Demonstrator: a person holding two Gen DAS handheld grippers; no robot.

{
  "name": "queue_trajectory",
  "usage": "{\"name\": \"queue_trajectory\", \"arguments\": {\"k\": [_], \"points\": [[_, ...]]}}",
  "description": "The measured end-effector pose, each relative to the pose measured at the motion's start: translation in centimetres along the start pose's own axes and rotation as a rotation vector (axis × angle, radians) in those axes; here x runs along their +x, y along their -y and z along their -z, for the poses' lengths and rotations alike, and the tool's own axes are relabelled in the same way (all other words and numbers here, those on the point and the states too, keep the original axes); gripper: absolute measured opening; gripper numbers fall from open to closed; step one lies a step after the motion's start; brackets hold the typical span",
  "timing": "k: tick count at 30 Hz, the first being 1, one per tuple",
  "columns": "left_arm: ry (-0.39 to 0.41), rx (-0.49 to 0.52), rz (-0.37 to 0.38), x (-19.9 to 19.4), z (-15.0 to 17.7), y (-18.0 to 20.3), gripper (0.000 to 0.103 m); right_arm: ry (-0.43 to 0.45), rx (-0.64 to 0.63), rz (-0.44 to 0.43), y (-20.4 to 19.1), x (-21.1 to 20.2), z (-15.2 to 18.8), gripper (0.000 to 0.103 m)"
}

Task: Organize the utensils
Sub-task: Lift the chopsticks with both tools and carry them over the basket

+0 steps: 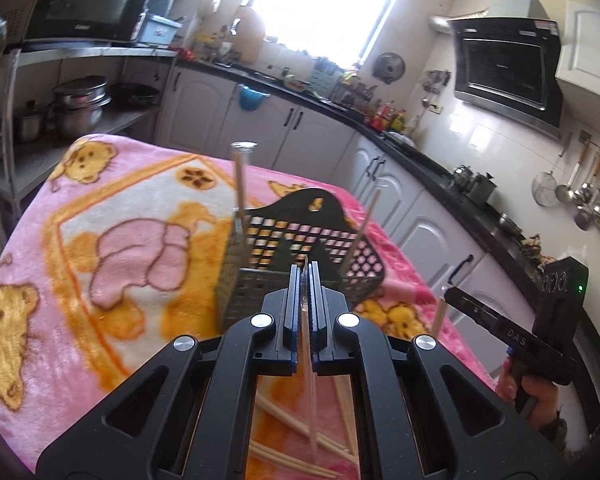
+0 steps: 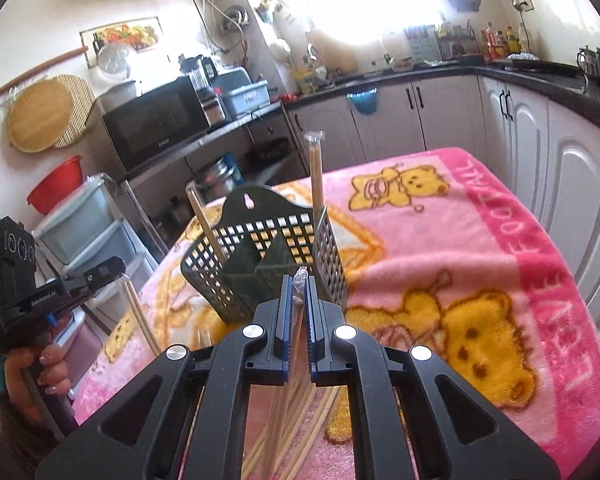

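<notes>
Your left gripper (image 1: 305, 276) is pinching a wrapped pair of chopsticks (image 1: 309, 360) close to its top end, and your right gripper (image 2: 299, 284) is clamped the same way on another wrapped pair (image 2: 298, 308); both pairs hang down below the fingers. The black mesh utensil holder (image 1: 300, 248) stands on the blanket-covered desk (image 1: 100, 240) just ahead of both grippers, with two wrapped pairs already upright in it, one at each side (image 1: 241, 184) (image 1: 364, 228). More chopsticks lie loose on the blanket (image 1: 300, 432) under your hands. The likely trouble: the long lower ends swing freely, so they could catch the holder's rim or mesh and tip the light basket, or knock the leaning pairs out. Both grippers converging on one opening also risks a collision.
</notes>
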State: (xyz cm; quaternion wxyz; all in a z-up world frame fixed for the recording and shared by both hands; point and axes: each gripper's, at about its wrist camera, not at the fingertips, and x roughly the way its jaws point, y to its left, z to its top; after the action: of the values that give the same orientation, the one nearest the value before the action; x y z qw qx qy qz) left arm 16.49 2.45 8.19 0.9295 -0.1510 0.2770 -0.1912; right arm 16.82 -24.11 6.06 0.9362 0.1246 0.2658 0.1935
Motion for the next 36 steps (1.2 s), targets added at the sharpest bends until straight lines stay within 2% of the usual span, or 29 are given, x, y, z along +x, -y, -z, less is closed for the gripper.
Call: {"name": "queue_trajectory", "arguments": {"k": [6,36], "points": [[0.012,0.039,0.040,-0.2,-0.2,2.3,0.001,0.056,-0.015,0.000,-0.3,-1.9,-0.5,0.006],[0.047,0.143,0.175,0.7,-2.9,9.0,0.001,0.182,-0.045,0.009,-0.6,-7.0,-2.5,0.005]]}}
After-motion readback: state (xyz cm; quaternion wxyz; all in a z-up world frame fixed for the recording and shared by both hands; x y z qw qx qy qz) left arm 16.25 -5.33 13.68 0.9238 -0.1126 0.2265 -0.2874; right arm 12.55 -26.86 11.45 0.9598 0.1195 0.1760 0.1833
